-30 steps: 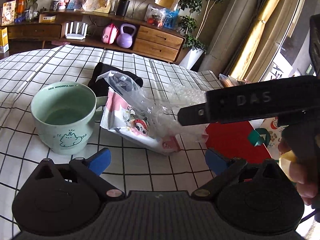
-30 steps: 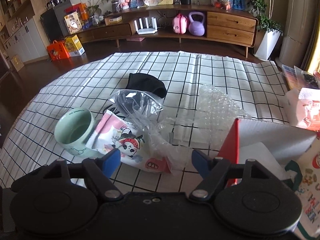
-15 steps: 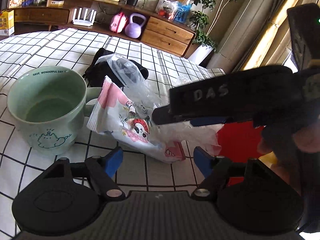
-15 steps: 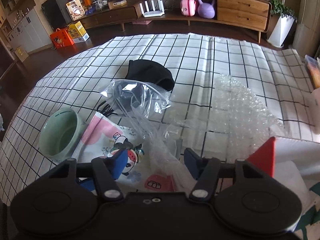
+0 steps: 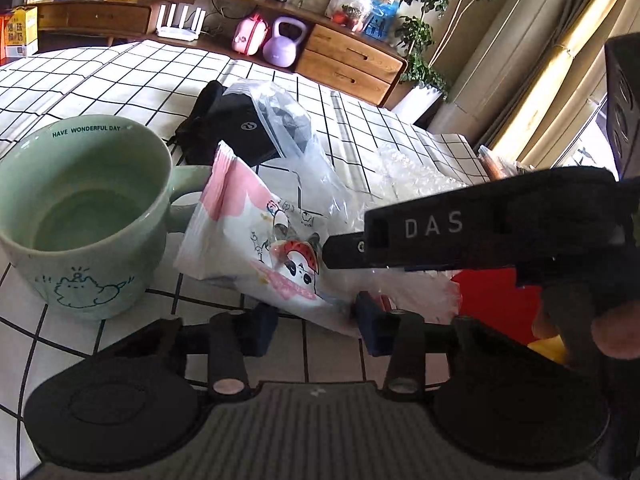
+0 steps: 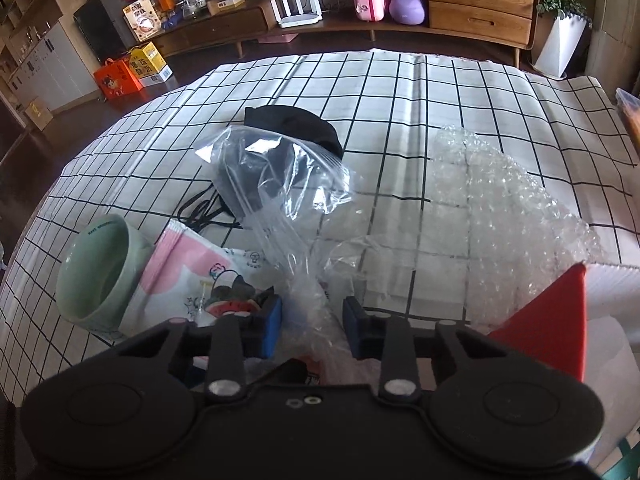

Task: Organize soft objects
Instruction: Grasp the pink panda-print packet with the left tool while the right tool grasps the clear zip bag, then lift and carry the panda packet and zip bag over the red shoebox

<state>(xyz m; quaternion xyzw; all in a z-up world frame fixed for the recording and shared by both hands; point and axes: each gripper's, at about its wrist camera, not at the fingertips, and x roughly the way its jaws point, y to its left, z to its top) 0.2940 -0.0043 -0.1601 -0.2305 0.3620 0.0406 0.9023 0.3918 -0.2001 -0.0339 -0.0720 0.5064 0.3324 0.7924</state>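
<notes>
A pink-and-white tissue pack [image 5: 256,248] with a panda print lies on the checked tablecloth beside a green mug [image 5: 80,216]. A clear zip bag [image 6: 280,184] lies over the pack and a black pouch [image 6: 296,128]. My left gripper [image 5: 316,322] is half closed, its blue pads at the pack's near edge. My right gripper [image 6: 312,322] is narrowed around the clear bag's crumpled near end, with a gap still showing; it crosses the left view as a black bar [image 5: 480,232]. Bubble wrap [image 6: 504,208] lies to the right.
A red and white box [image 6: 560,320] stands at the right front. The green mug [image 6: 100,272] sits close on the left of the pack. A wooden sideboard [image 6: 440,12] with a purple kettlebell runs behind the table.
Both grippers have moved forward and down onto the pack and bag. Both pairs of fingers have closed in from wide open. The right gripper now straddles the bag's end.
</notes>
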